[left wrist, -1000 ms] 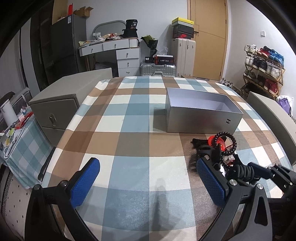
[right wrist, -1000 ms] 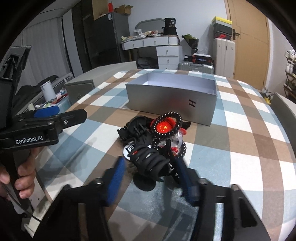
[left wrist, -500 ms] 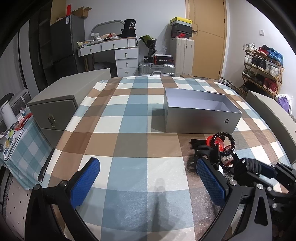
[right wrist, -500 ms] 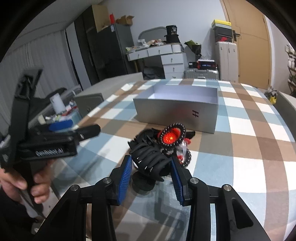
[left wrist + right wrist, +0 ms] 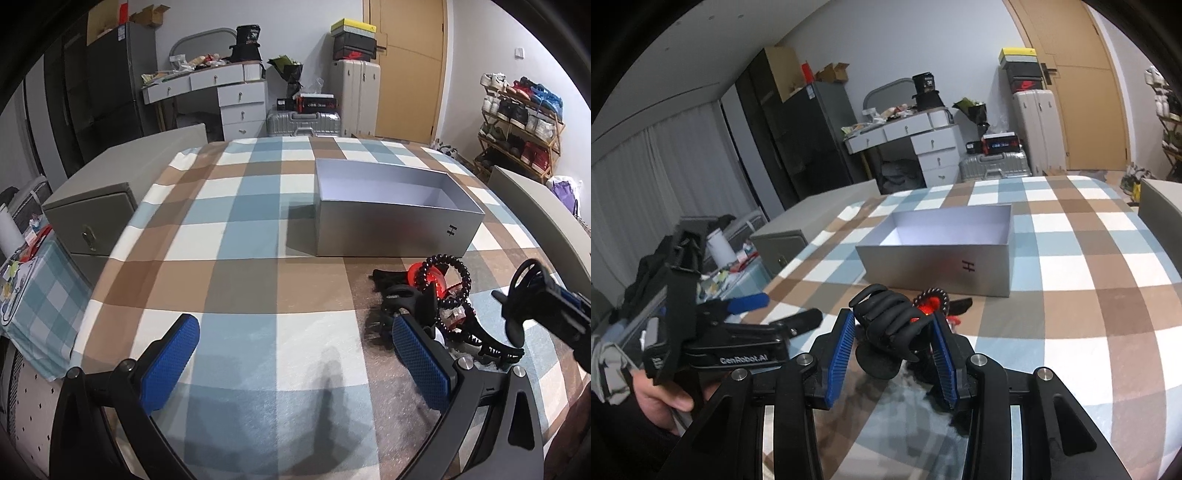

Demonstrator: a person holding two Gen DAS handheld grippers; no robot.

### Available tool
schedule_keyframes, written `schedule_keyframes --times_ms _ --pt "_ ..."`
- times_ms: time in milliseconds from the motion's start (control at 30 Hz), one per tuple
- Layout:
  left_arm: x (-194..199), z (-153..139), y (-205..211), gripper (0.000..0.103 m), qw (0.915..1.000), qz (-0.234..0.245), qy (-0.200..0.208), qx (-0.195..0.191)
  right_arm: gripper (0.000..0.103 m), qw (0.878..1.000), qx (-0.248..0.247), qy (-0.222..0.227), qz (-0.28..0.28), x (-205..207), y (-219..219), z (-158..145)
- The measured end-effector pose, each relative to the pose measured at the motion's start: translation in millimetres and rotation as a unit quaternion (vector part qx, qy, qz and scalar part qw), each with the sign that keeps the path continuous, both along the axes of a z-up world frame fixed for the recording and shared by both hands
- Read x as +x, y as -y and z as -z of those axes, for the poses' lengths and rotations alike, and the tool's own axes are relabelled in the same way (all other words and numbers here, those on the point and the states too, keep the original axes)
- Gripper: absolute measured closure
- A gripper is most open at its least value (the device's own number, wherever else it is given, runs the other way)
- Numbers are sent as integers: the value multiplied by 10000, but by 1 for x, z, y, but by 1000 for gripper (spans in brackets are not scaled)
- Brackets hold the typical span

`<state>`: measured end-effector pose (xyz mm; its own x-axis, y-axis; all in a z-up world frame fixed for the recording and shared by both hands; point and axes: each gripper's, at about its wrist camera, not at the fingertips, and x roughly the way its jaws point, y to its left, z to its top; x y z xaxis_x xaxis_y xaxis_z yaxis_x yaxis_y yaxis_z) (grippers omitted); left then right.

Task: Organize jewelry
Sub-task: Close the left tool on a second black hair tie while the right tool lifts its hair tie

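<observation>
Blue ribbed fingers [image 5: 842, 350] of the right gripper [image 5: 892, 347] clamp a black plastic claw hair clip [image 5: 890, 319]; the left gripper [image 5: 295, 354] gapes wide over the checked tablecloth [image 5: 240, 295].

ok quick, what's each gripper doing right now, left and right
Left gripper: open, nothing between its fingers, over the checked tablecloth.
Right gripper: shut on the black claw hair clip.

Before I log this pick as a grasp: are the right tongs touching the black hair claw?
Touching. In the right wrist view both blue pads of the right tongs press the sides of the black hair claw, which sits between them.
</observation>
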<state>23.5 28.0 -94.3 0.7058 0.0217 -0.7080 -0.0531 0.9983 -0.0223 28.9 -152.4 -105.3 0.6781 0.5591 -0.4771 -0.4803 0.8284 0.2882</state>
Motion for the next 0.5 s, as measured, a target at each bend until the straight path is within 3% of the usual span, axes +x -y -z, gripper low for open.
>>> schedule_keyframes --times_ms 367,500 --pt "30 16 13 1 9960 335 -536 -638 63 9994 218 34 280 21 28 -1" --pt "32 14 22 1 9944 501 -620 -690 63 9990 310 -11 312 27 36 2"
